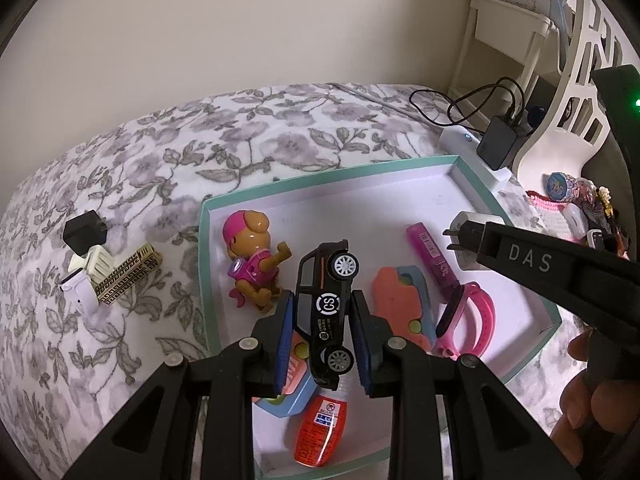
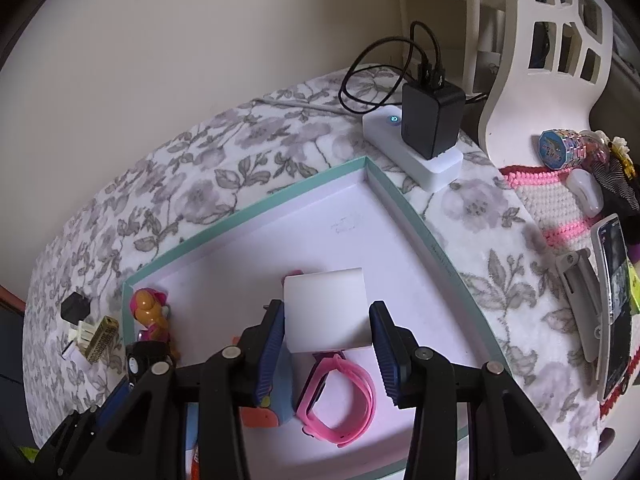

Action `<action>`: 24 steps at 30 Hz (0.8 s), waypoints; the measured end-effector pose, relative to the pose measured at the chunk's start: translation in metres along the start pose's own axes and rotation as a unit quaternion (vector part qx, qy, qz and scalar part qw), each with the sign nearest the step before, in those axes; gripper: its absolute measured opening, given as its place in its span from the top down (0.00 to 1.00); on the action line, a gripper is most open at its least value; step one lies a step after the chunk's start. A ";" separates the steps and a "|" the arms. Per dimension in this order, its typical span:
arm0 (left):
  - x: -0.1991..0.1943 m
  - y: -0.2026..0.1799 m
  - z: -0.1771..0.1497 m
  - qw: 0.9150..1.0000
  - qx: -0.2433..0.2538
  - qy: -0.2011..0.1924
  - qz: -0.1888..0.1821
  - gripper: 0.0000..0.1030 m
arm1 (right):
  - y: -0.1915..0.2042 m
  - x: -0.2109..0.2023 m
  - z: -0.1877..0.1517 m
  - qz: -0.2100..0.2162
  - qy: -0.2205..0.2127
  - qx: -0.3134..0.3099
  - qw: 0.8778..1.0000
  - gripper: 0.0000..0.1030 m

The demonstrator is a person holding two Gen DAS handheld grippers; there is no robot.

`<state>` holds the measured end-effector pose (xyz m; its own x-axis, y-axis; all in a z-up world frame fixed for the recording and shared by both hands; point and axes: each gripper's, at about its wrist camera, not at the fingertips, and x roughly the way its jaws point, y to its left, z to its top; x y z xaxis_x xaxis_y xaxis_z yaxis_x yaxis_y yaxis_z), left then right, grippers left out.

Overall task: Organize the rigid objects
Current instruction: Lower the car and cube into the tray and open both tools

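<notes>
Over the tray [image 1: 552, 312], left gripper [image 1: 323, 320] clamps the car [image 1: 326, 308], right gripper [image 2: 326, 354] clamps the white plug [image 2: 326, 312]; risk: tray's crowded, drops could land on toys and roll out

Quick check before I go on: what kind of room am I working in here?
Most likely a child's bedroom at home. The tray sits on a floral bedspread against a plain wall, a white cut-out headboard stands at the right, and toys such as a puppy figure lie around.
</notes>
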<state>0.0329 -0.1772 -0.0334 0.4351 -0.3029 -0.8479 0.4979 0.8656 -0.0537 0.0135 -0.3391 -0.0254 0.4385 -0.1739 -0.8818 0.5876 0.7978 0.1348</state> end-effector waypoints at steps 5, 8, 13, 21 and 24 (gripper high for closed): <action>0.005 0.001 -0.001 1.000 0.002 0.007 0.002 0.73 | 0.001 0.010 -0.003 -0.002 0.020 -0.006 1.000 0.55; 0.008 0.003 -0.002 1.000 0.001 0.012 0.003 0.73 | 0.001 0.013 -0.004 -0.003 0.022 -0.009 1.000 0.55; 0.012 0.004 -0.003 1.000 0.004 0.018 0.006 0.72 | 0.001 0.020 -0.006 -0.006 0.034 -0.012 0.999 0.55; 0.010 0.011 -0.001 1.000 -0.007 0.014 0.010 0.64 | -0.002 0.025 -0.007 -0.002 0.043 -0.006 0.999 0.55; 0.008 0.013 0.000 1.000 -0.012 0.011 0.010 0.64 | 0.001 0.024 -0.007 -0.004 0.043 -0.012 0.999 0.55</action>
<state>0.0426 -0.1687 -0.0408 0.4288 -0.2769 -0.8599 0.4714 0.8806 -0.0485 0.0200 -0.3386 -0.0499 0.3730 -0.1313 -0.9185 0.5743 0.8102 0.1174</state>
